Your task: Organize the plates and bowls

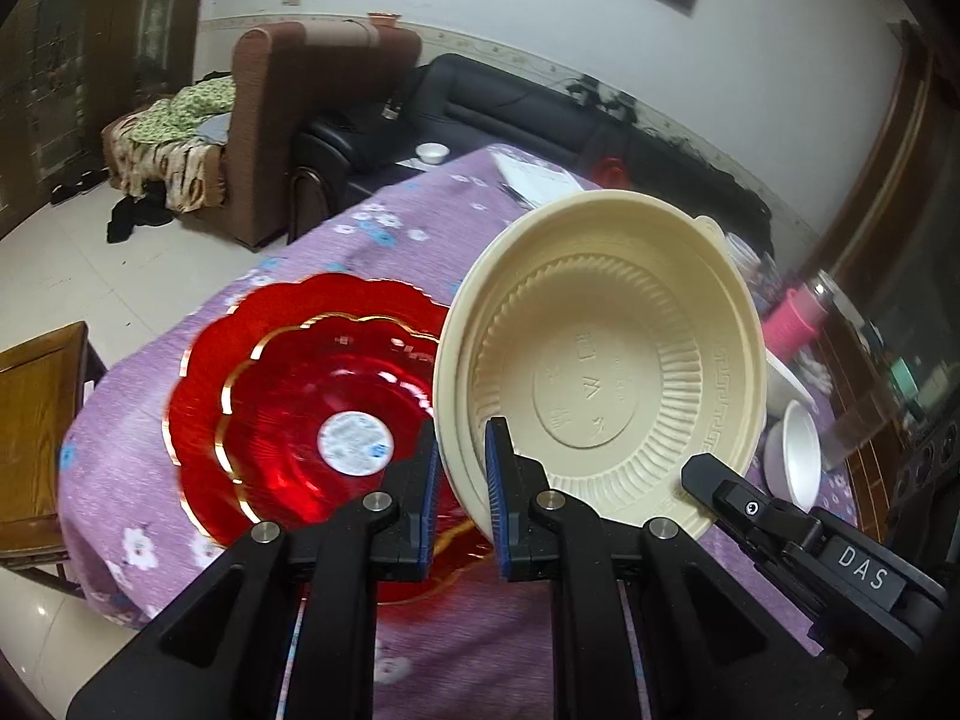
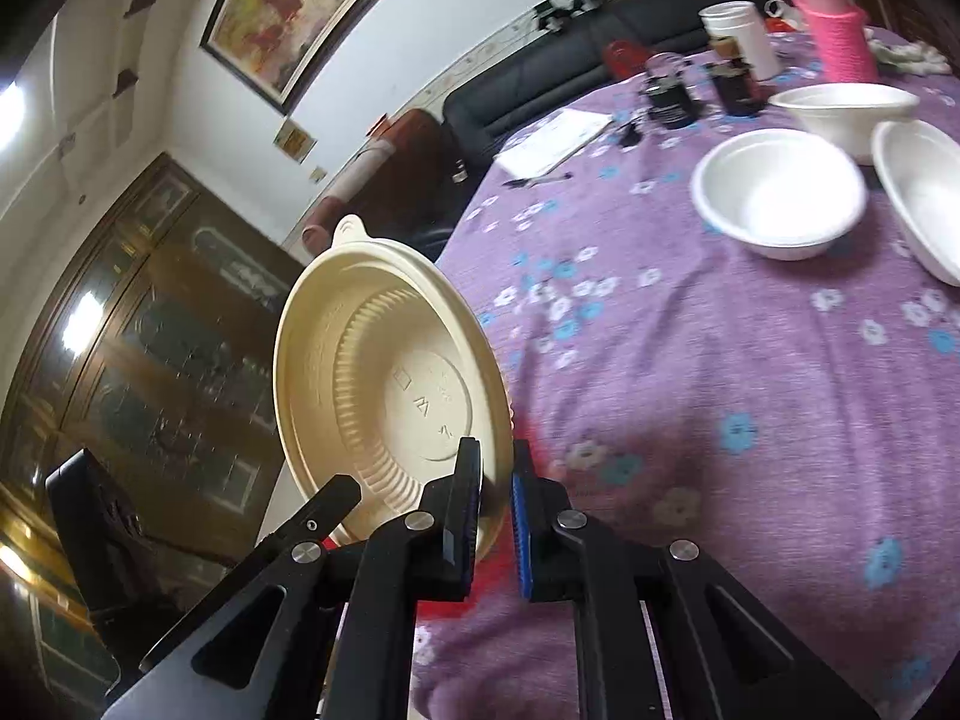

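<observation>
Both grippers pinch one cream bowl (image 1: 600, 372) by its rim, tilted up off the purple tablecloth (image 2: 720, 390): your left gripper (image 1: 462, 498) and right gripper (image 2: 495, 504) each clamp an edge. Ribbed plastic, tabbed lip. Left of your left gripper lie scalloped red plates (image 1: 288, 408); white bowls (image 2: 780, 192) sit well ahead-right of your right gripper.

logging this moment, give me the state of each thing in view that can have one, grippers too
left gripper: shut on the cream bowl's rim
right gripper: shut on the same rim
cream bowl: lifted, tilted on edge, inside facing both cameras
red plates: two nested, flat on the purple tablecloth
white bowls: three, unstacked; nearest upright and empty, rightmost tilted
pink-sleeved bottle: upright
papers: lying flat
</observation>
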Motion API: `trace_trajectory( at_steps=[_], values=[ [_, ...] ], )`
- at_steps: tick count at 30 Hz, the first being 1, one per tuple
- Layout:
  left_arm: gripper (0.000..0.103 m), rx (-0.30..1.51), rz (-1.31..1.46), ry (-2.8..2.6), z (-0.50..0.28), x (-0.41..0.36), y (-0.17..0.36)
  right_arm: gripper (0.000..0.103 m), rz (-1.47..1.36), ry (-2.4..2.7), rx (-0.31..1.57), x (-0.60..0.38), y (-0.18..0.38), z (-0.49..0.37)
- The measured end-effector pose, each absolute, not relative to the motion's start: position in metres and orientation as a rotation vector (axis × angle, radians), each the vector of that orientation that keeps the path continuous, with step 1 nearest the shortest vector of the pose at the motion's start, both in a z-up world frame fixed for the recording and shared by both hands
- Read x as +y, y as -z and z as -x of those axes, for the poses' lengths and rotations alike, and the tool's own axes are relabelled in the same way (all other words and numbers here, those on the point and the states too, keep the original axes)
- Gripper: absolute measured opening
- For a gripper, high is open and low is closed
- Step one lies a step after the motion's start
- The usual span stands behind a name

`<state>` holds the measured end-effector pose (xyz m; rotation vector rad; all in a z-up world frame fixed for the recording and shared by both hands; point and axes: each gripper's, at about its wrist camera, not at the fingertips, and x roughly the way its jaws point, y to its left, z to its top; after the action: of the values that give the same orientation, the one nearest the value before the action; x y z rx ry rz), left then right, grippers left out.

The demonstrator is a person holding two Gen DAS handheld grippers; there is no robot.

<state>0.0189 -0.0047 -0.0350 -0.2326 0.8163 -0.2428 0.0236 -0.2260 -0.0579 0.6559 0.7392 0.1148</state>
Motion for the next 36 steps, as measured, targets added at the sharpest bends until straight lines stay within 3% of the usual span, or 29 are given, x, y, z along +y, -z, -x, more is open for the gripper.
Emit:
trace_trajectory(
  at_steps=[36],
  values=[
    [0.012,0.945,0.262,0.109,-0.033,0.068,0.073,0.011,-0.551,-0.178,0.921,-0.139,0.099,-0.067]
  ],
)
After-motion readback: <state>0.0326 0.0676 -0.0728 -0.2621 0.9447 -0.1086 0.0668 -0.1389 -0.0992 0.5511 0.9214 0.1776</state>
